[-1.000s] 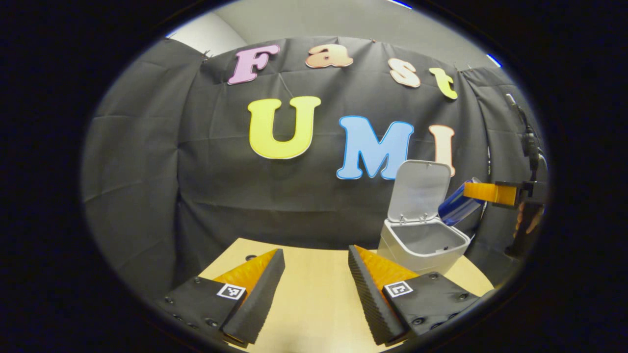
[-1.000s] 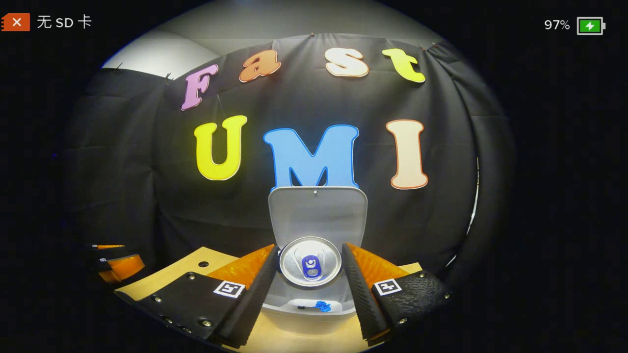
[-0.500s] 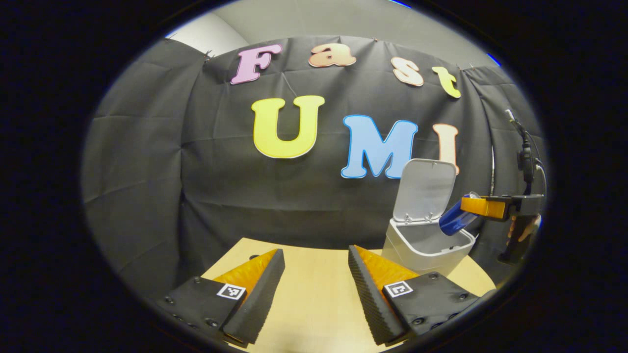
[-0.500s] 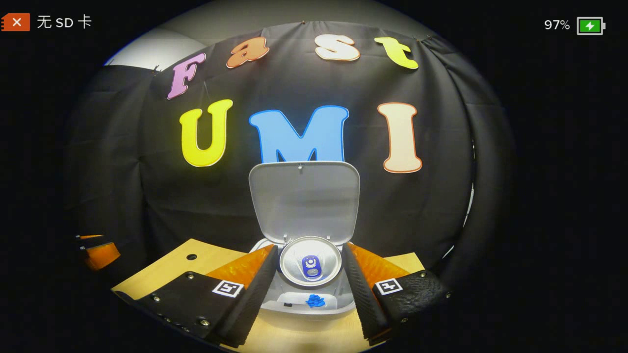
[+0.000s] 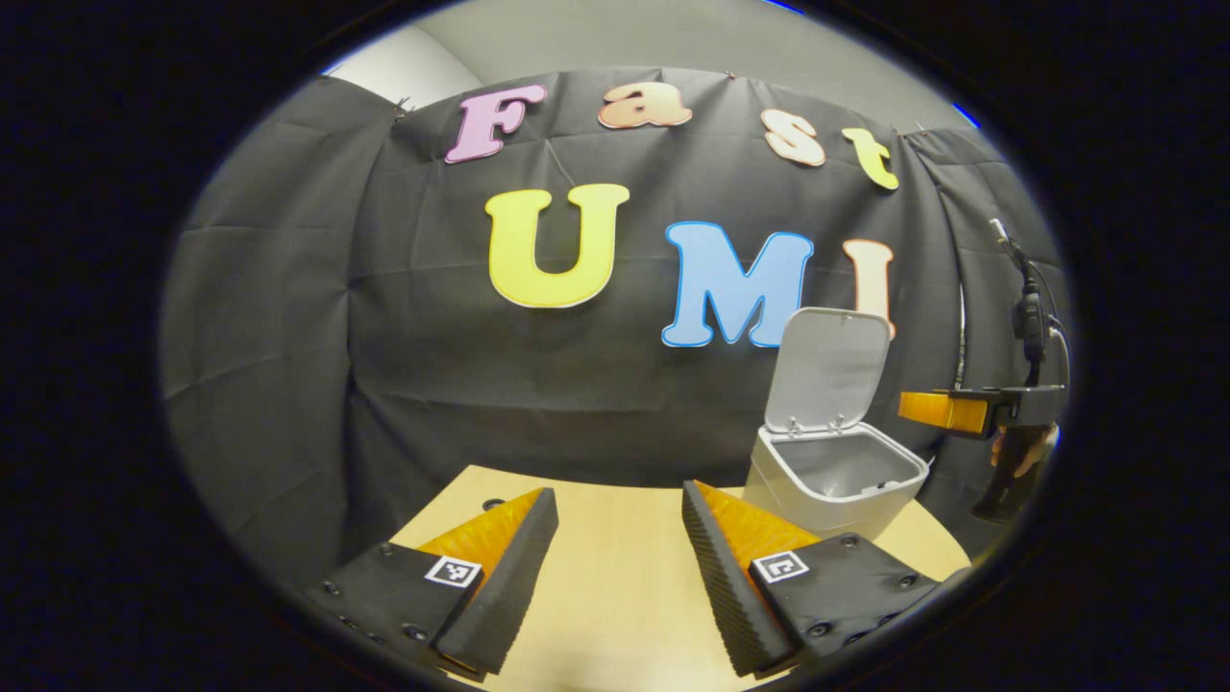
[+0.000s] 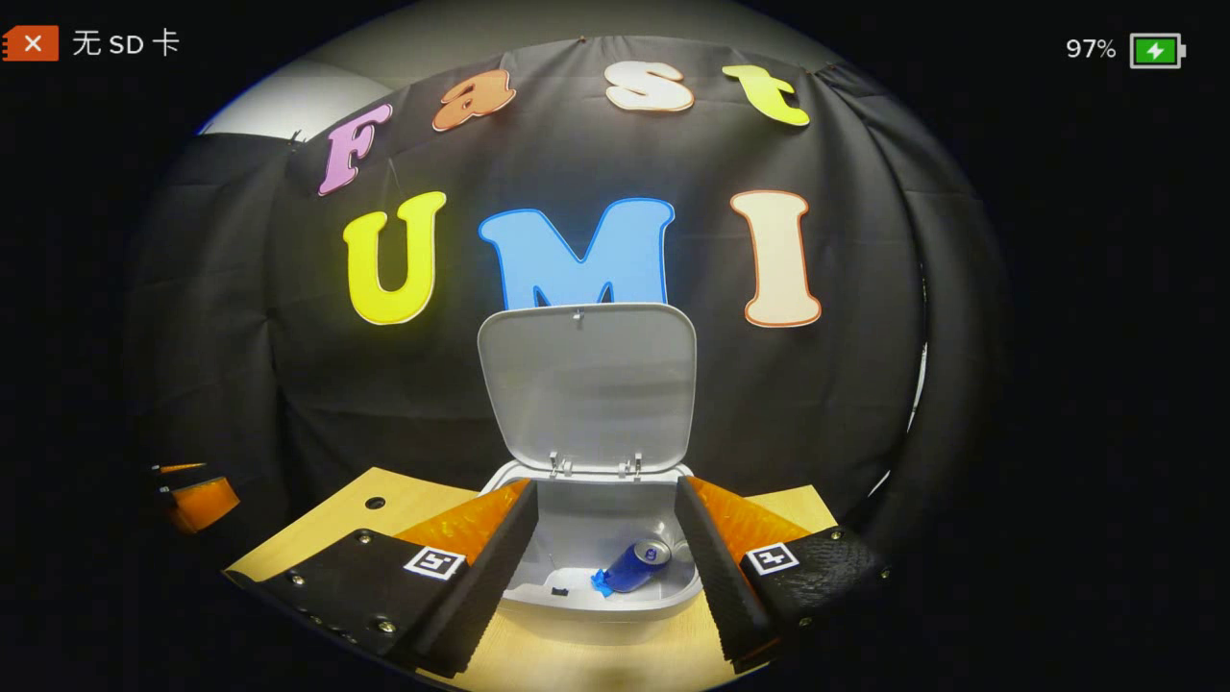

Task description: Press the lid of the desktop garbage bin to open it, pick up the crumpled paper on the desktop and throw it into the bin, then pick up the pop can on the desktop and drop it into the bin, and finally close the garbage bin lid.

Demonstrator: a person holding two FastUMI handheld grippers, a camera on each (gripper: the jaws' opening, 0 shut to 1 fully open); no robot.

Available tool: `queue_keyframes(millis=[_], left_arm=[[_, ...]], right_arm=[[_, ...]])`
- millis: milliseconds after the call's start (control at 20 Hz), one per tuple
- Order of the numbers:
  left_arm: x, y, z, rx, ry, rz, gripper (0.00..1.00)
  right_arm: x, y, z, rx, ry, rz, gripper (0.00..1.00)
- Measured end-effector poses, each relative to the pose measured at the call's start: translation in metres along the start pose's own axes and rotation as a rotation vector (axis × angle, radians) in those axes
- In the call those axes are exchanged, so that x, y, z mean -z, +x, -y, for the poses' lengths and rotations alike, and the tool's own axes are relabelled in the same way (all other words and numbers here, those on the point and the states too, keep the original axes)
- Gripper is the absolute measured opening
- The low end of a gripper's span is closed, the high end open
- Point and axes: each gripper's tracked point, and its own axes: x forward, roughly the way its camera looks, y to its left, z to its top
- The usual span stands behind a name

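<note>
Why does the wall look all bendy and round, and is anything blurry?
In both the left gripper view and the right gripper view the fisheye lens bows the cloth wall's edges. In the right gripper view the bin, its raised lid and the pop can inside look sharp; the light is soft, without harsh glare. In the left gripper view the table looks evenly lit.

This is a recording booth, a staged demo setup rather than a lived-in room — black cloth [image 5: 288,317] hangs creased across the whole back as a wall, pinned up under a plain pale ceiling [image 5: 673,38]. A small light-wood tabletop [image 5: 615,577] stands before it, and a cabled stand [image 5: 1030,308] rises at the side.
</note>
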Motion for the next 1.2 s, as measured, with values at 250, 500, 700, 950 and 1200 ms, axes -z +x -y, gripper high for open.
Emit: queue_keyframes(millis=[250, 500, 700, 950, 1200], left_arm=[[0.001, 0.001, 0.003, 0.008, 0.004, -0.003, 0.89], [0.002, 0.003, 0.001, 0.008, 0.002, -0.008, 0.89], [0.000, 0.006, 0.000, 0.008, -0.002, -0.009, 0.89], [-0.003, 0.012, -0.001, 0.003, -0.012, -0.012, 0.89], [-0.003, 0.018, -0.006, -0.009, -0.022, -0.019, 0.89]], right_arm=[[-0.015, 0.001, -0.002, -0.006, 0.012, 0.026, 0.91], [-0.038, 0.008, -0.005, -0.008, 0.007, 0.068, 0.90], [-0.063, 0.018, -0.008, -0.009, -0.001, 0.110, 0.91], [-0.099, 0.036, -0.009, -0.001, -0.023, 0.170, 0.90], [-0.123, 0.057, -0.013, 0.013, -0.035, 0.211, 0.90]])
